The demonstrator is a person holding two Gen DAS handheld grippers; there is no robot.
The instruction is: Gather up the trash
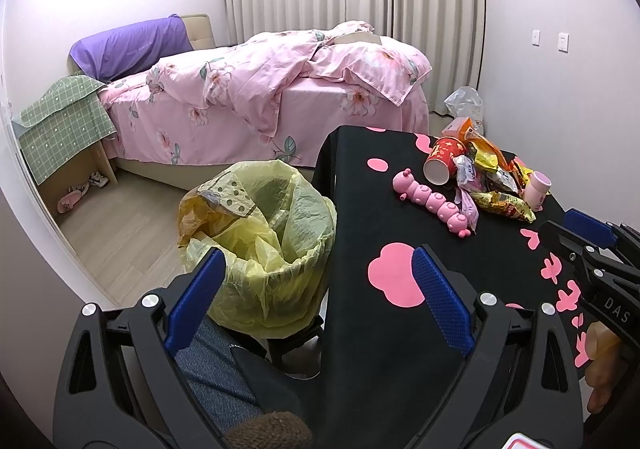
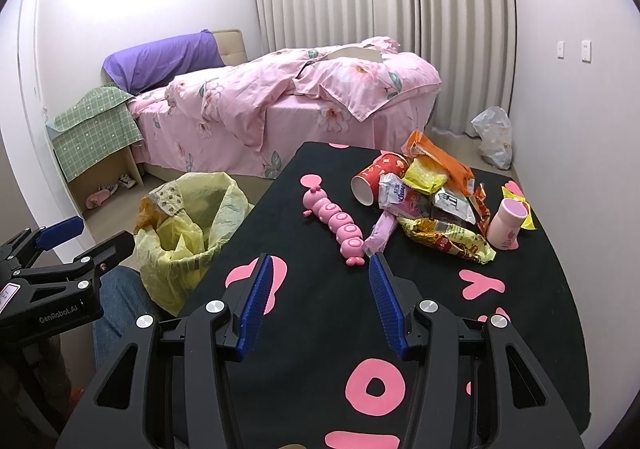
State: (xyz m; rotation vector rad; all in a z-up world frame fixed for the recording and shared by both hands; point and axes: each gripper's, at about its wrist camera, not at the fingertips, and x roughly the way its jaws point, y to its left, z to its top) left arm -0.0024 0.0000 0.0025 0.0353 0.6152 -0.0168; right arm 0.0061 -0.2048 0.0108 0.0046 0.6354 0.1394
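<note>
Landmark: the table (image 2: pixel 304 329), covered in black cloth with pink shapes, is serving as the reference for every place below.
Left gripper (image 1: pixel 320 281): it is hovering over the table's near left edge, its jaws standing wide apart and gripping nothing; one blue pad (image 1: pixel 442 299) is showing over the cloth, the other over the bin.
Right gripper (image 2: pixel 320 289): it is hovering over the table's near middle, pointing at the trash; its jaws are standing well apart with nothing between them.
Trash pile (image 2: pixel 436 205): crumpled snack wrappers are lying heaped on the table's far right part.
Cup (image 2: pixel 378 177): a red paper cup is lying on its side at the pile's left edge, its mouth facing the near side of the table.
Toy (image 2: pixel 336 225): a pink caterpillar is lying on the table just left of the pile, well ahead of the right gripper.
Bottle (image 2: pixel 508 223): a small pink bottle is standing on the table at the pile's right side.
Bin (image 1: pixel 268 249): it is standing on the floor against the table's left side, lined with a yellow bag that is hanging open.
Bed (image 1: pixel 260 89): it is standing beyond the table's far left, with pink floral bedding.
Person: a leg in jeans (image 1: pixel 216 373) is showing just off the table's near left corner, beside the bin.
</note>
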